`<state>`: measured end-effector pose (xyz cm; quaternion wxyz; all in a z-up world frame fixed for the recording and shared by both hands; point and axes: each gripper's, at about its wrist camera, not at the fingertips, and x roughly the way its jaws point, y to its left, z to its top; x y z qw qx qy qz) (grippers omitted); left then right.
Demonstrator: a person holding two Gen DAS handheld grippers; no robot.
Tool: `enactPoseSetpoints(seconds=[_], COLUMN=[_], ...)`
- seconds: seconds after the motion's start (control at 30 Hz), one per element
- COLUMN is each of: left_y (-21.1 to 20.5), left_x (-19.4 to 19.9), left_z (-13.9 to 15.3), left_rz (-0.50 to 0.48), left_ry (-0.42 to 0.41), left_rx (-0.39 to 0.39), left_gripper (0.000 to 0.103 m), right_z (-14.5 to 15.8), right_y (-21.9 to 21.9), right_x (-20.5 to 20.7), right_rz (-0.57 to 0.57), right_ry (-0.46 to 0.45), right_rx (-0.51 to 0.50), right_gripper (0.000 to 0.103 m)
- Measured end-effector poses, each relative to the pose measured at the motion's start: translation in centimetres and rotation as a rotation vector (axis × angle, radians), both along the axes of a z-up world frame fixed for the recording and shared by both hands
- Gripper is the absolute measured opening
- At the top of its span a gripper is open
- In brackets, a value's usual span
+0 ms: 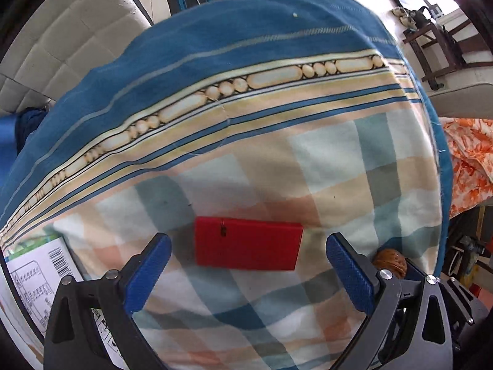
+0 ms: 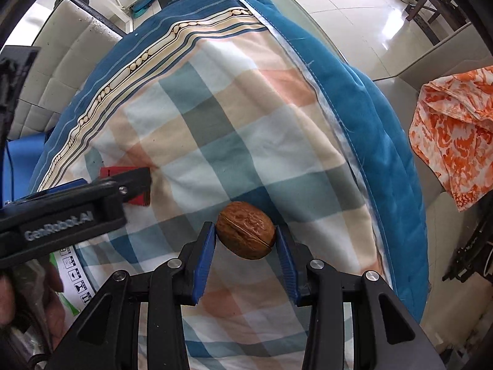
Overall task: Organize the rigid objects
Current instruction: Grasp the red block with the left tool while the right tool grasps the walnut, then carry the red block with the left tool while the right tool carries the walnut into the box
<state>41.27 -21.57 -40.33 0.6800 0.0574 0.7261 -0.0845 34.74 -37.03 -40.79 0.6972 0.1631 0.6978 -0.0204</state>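
Note:
A flat red block (image 1: 248, 243) lies on the checked bedsheet (image 1: 332, 166). My left gripper (image 1: 248, 242) is open, its blue fingers either side of the block's near part, not touching it. In the right wrist view the red block (image 2: 115, 171) shows partly behind the left gripper's body (image 2: 71, 209). My right gripper (image 2: 245, 231) is shut on a brown walnut (image 2: 245, 234), held between its blue pads just above the sheet. The walnut (image 1: 389, 260) also shows in the left wrist view, behind the left gripper's right finger.
A white box with a barcode and printed symbols (image 1: 43, 280) lies at the lower left; it also shows in the right wrist view (image 2: 75, 274). An orange patterned cloth (image 2: 456, 135) lies right of the bed. A white padded headboard (image 1: 61, 40) stands at the far left.

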Motion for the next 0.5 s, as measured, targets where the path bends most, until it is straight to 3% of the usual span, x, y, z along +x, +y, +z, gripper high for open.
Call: enactPoseSetpoints(seconds=[0.07,0.13,0.2,0.5], left_y=[-0.3,-0.6,-1.1,-1.2], left_x=[0.2,0.1,-0.4,-2.5], left_z=[-0.5,-0.6,-0.2,0.9], left_rz=[-0.004,-0.014,-0.04,-0.022], left_ry=[0.002,-0.012,-0.051,-0.088], left_rx=[0.004,0.02,0.041,0.051], left_gripper=[0.089,0.084,0.067,0.067], right_z=[-0.5,-0.7,-0.8,-0.8], right_y=[-0.2,-0.2,-0.4,-0.2], right_x=[0.3,0.4,0.5,0.4], right_rz=[0.0,0.001,-0.001,0.007], right_ry=[0.007,0.011,0.01,0.005], right_rx=[0.002,0.002,0.002,-0.024], right_gripper=[0.043,0.043,0.043,0.043])
